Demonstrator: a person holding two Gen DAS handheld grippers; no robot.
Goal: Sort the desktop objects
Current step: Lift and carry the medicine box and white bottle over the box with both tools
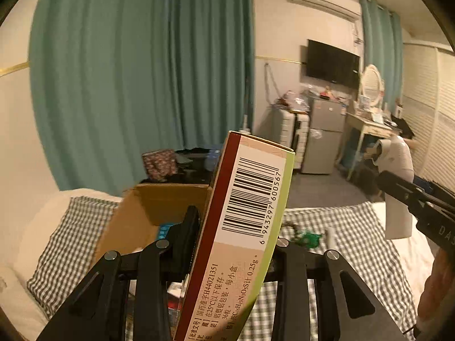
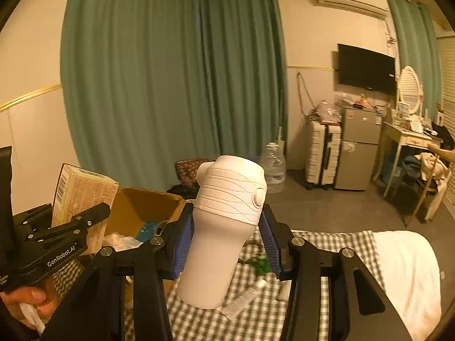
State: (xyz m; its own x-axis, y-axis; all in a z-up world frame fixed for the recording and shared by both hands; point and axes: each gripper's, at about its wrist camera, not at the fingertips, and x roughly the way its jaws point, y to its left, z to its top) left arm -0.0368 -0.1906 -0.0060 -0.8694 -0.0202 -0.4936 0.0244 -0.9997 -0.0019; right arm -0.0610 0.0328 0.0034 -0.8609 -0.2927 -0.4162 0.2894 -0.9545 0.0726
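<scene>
Left wrist view: left gripper [image 1: 239, 227] clamped on a medicine box [image 1: 244, 227], barcode side facing the camera, box tilted and held above the open cardboard box [image 1: 159, 204] on the checked bedspread [image 1: 341, 241]; the right gripper [image 1: 418, 201] is visible at the right edge, holding a white bottle [image 1: 396, 187]. Right wrist view: right gripper [image 2: 227, 241] closed on the white bottle's [image 2: 224, 227] lower body, cap end up, held over the bedspread [image 2: 270, 312] with a small tube [image 2: 244, 298] lying below it; the left gripper [image 2: 57, 238] with its medicine box [image 2: 82, 196] sits at left, just beside the cardboard box [image 2: 142, 204].
</scene>
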